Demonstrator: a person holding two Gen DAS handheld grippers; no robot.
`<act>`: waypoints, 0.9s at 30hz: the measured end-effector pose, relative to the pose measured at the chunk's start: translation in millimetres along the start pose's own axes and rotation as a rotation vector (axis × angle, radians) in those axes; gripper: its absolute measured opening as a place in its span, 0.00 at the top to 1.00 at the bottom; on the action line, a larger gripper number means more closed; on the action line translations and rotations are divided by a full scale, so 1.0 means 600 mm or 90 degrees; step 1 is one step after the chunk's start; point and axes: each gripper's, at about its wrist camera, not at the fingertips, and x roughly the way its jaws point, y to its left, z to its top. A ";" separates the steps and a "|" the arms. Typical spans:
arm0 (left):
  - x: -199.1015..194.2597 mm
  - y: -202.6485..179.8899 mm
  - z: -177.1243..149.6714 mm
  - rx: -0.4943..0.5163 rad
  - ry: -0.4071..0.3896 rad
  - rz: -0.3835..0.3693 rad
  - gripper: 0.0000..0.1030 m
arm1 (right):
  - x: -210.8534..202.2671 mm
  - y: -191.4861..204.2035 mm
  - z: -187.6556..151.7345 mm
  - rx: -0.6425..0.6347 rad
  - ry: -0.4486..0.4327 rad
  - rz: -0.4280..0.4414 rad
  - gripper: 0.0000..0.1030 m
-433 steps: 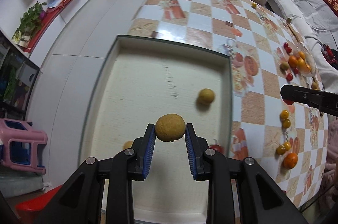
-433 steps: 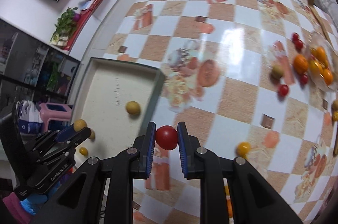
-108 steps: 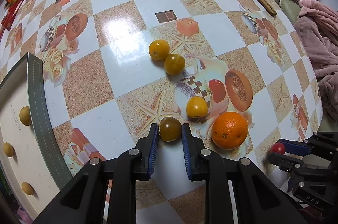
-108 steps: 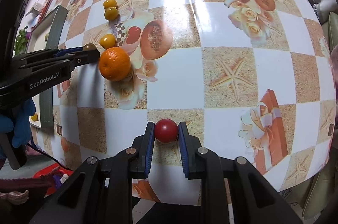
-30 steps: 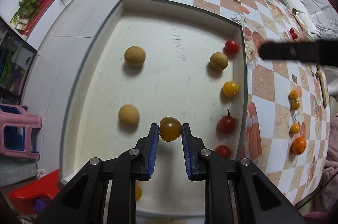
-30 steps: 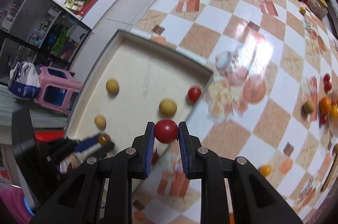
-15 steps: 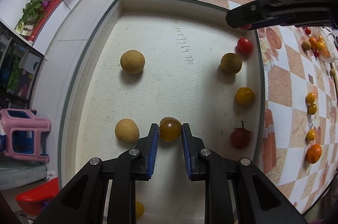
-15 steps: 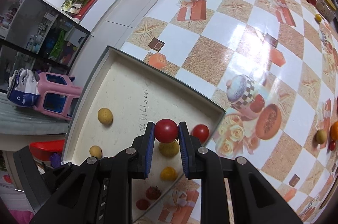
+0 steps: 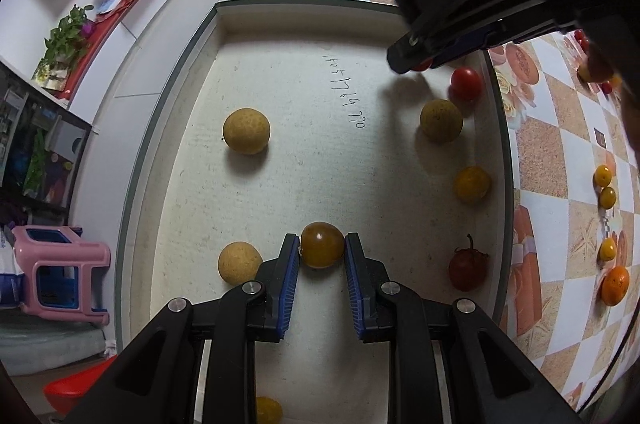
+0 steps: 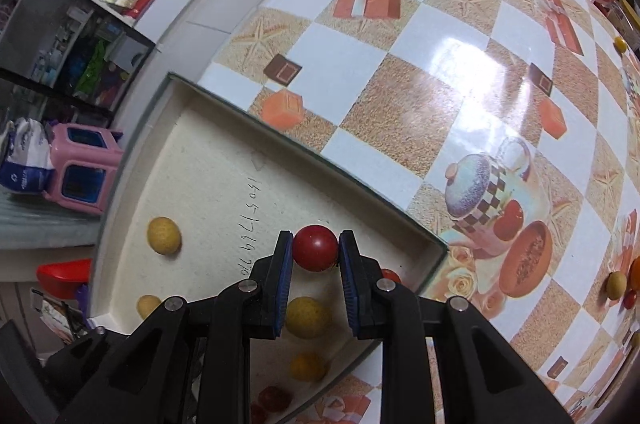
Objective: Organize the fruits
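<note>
Tan round fruits [image 9: 246, 131] and tomatoes [image 9: 465, 83] dot the white tray [image 9: 172, 128].

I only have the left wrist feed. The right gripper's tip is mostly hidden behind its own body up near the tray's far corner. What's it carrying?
Observer: The right gripper is shut on a red cherry tomato, pinched between both blue pads.
Operator: Is it over the tray or over the table?
Observer: Over the tray, inside its far corner; the tan fruit sits below it.
Operator: Any loose fruit on the table past that far rim?
Observer: Right beyond the rim the tablecloth is bare; a small yellow fruit lies far off at the table's edge.
</note>
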 end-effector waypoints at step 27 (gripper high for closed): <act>-0.084 0.026 -0.014 -0.010 0.042 -0.028 0.09 | -0.138 0.004 -0.089 0.044 -0.030 0.011 0.00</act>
